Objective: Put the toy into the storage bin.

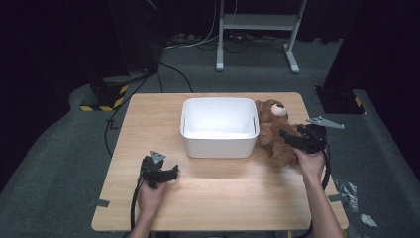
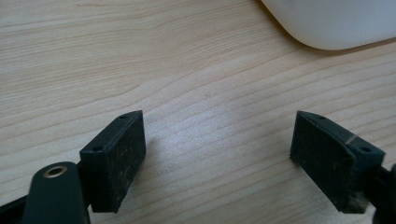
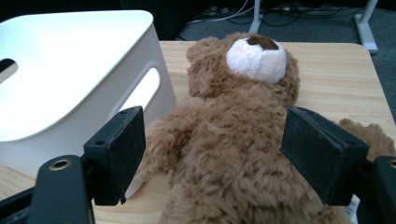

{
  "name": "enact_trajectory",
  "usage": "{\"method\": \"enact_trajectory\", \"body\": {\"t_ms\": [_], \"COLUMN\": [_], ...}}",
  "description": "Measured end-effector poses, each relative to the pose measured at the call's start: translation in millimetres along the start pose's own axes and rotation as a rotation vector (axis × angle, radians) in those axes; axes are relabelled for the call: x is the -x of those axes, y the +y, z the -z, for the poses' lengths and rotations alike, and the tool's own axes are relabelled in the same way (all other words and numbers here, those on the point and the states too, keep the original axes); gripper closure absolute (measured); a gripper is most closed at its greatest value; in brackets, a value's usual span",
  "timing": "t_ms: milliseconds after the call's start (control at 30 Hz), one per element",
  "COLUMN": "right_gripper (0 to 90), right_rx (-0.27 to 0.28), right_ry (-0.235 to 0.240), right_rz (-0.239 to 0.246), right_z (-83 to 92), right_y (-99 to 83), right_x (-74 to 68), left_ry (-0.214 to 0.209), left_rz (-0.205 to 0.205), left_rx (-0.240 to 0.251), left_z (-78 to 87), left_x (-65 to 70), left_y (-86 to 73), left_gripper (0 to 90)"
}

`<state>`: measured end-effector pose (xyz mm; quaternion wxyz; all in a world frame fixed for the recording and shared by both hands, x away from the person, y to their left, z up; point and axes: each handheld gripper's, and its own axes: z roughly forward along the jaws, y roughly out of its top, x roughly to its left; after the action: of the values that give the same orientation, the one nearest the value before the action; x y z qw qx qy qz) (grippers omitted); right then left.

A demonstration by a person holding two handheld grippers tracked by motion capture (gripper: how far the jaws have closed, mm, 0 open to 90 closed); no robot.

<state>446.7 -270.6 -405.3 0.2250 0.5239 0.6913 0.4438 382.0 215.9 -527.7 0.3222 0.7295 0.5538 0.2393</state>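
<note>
A brown teddy bear (image 1: 274,130) lies on its back on the wooden table (image 1: 213,198), right beside the white bin (image 1: 220,126). In the right gripper view the bear (image 3: 233,140) has a white muzzle and dark nose, and its body lies between the wide-apart jaws. My right gripper (image 1: 288,138) is open, reaching over the bear's belly. My left gripper (image 1: 173,173) rests low over the bare table near the front left, open with nothing between its jaws (image 2: 217,158).
The white bin (image 3: 70,79) is empty, with handle slots in its walls. Its rounded corner (image 2: 327,23) lies ahead of the left gripper. Beyond the table are grey carpet, cables and a white metal stand (image 1: 257,29). Tape scraps (image 1: 349,191) lie on the floor at right.
</note>
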Motion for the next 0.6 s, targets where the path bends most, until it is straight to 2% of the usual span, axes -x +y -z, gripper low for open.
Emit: {"method": "enact_trajectory", "body": {"t_ms": [600], "right_gripper": [21.2], "right_rx": [-0.031], "right_ry": [-0.028], "right_rz": [-0.005], "right_z": [-11.6], "right_y": [8.5], "right_x": [9.1], "left_ry": [-0.001], "left_rz": [0.001], "left_rx": [0.000], "left_z": [-0.1], "left_x": [0.0], "left_y": [0.0], "left_gripper": [18.1]}}
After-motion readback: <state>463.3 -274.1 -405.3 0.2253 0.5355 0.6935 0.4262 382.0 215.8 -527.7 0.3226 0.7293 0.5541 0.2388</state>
